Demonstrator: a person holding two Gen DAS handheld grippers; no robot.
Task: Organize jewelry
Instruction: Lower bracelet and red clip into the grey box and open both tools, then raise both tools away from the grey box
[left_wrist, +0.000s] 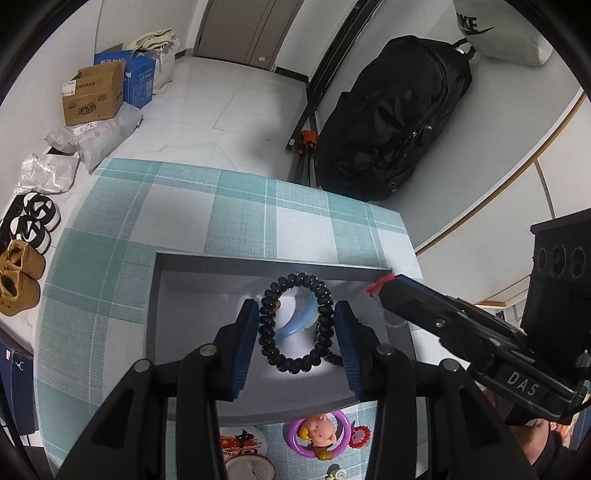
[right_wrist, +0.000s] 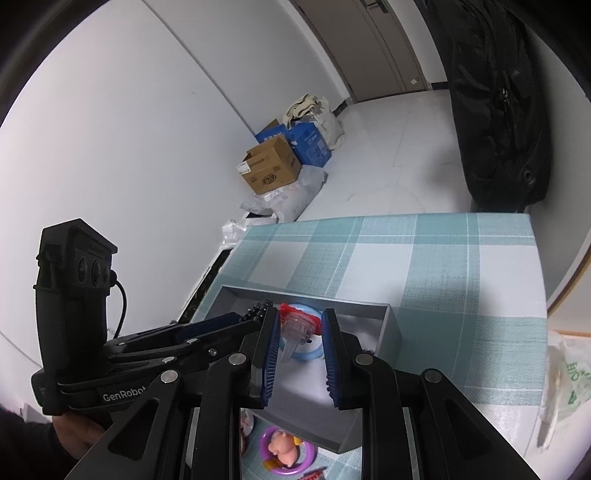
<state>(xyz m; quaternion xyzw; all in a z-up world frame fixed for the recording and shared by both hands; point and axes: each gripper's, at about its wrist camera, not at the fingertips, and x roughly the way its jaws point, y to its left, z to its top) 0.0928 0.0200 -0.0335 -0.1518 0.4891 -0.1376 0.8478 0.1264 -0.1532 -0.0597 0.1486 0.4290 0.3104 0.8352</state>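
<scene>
Over an open grey box (left_wrist: 258, 262) on the checked tablecloth, my left gripper (left_wrist: 297, 325) is shut on a black bead bracelet (left_wrist: 291, 279), one blue pad against each side of the loop. A light blue bangle (left_wrist: 299, 321) lies in the box beneath it. My right gripper (left_wrist: 386, 286) comes in from the right at the box's far corner, shut on a small clear ornament with a red cord (left_wrist: 375, 287). In the right wrist view the ornament (right_wrist: 293, 326) sits between the right gripper's (right_wrist: 301, 332) pads above the bangle (right_wrist: 314, 354). The left gripper (right_wrist: 236, 320) and beads (right_wrist: 258, 308) show on the left.
In front of the box lie a purple ring with a pig figure (left_wrist: 319, 434), a red and white round badge (left_wrist: 240, 441) and a small red-frilled piece (left_wrist: 360, 435). A black backpack (left_wrist: 399, 118) leans past the table's far edge. A plastic bag (right_wrist: 565, 387) sits at the right.
</scene>
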